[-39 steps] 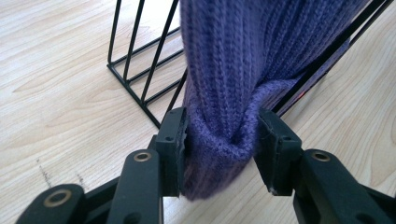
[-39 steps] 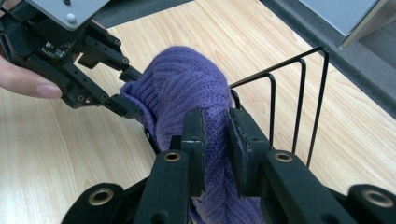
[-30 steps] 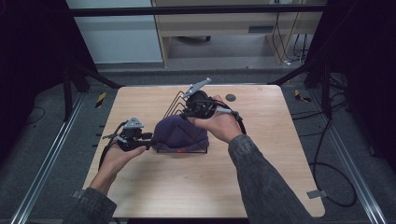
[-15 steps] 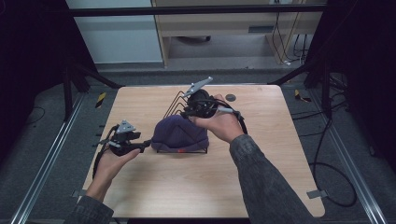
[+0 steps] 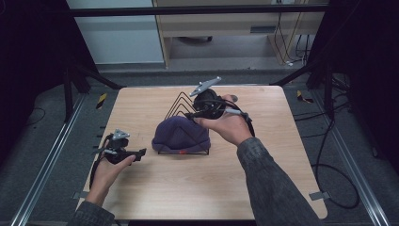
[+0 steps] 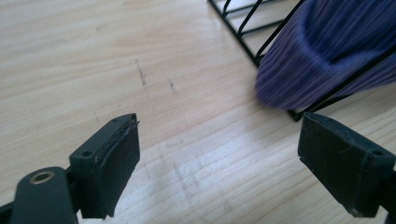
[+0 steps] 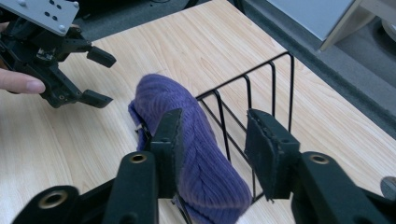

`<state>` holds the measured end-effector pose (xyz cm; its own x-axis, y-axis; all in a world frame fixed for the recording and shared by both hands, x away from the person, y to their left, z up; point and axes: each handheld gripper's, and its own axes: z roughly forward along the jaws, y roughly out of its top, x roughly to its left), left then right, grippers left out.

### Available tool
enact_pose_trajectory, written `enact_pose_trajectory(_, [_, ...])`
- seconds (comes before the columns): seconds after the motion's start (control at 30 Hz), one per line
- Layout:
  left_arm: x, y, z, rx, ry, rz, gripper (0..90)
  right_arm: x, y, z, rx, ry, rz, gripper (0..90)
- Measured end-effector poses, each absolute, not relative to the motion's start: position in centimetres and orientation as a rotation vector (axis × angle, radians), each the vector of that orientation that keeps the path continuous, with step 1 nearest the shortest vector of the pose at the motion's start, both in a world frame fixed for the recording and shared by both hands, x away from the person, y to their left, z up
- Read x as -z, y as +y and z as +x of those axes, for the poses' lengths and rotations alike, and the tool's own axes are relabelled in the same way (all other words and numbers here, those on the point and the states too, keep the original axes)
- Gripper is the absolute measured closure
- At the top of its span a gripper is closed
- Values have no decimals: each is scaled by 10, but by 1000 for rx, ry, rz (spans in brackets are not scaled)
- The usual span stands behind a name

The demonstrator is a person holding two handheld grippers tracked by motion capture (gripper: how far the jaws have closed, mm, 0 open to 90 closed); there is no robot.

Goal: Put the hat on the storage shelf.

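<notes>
A purple knitted hat point(image 5: 180, 134) lies near the middle of the worktop point(image 5: 263, 183), tucked into the front end of a black wire rack point(image 5: 181, 104) whose triangular loops run back toward the far edge. The rack's front wire crosses over the hat, and the hat bulges out through it toward the near edge.

The left tongs point(image 5: 141, 152) hover over the worktop on the side toward the left edge, a short way off the hat and touching nothing. Their jaws are spread wide; in the left gripper view the bare wood shows between them, and the hat point(image 6: 327, 56) and the rack's base corner point(image 6: 261, 51) sit beyond the far jaw, apart from it.

The right tongs point(image 5: 190, 116) are held above the rack at the hat's far side, pointing down toward the hat's top. In the right gripper view their jaws stand apart, with the hat point(image 7: 187, 144) behind the near jaw and a rack wire point(image 7: 233, 135) in the gap between the two pads. Whether either pad touches the hat or the wire I cannot tell. The left tongs point(image 7: 100, 77) show beyond the hat there, open.
</notes>
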<state>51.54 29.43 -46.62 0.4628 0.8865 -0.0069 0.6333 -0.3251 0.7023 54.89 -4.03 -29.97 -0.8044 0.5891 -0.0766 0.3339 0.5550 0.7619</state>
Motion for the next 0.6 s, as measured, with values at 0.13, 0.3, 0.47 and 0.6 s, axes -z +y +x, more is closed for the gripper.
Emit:
enact_pose_trajectory(0.13, [477, 298, 518, -470, 1288, 2094, 102, 299, -48, 548, -1112, 2458, 769, 487])
enact_pose_trajectory(0.3, [485, 304, 519, -453, 1330, 2098, 90, 297, -59, 548, -1113, 2430, 806, 394])
enact_pose_trajectory(0.47, [495, 309, 521, -455, 1358, 2122, 52, 297, -73, 545, -1107, 2390, 871, 277])
enact_pose_trajectory(0.6, [497, 309, 520, -494, 1343, 2147, 45, 296, -88, 539, -1104, 2355, 902, 231])
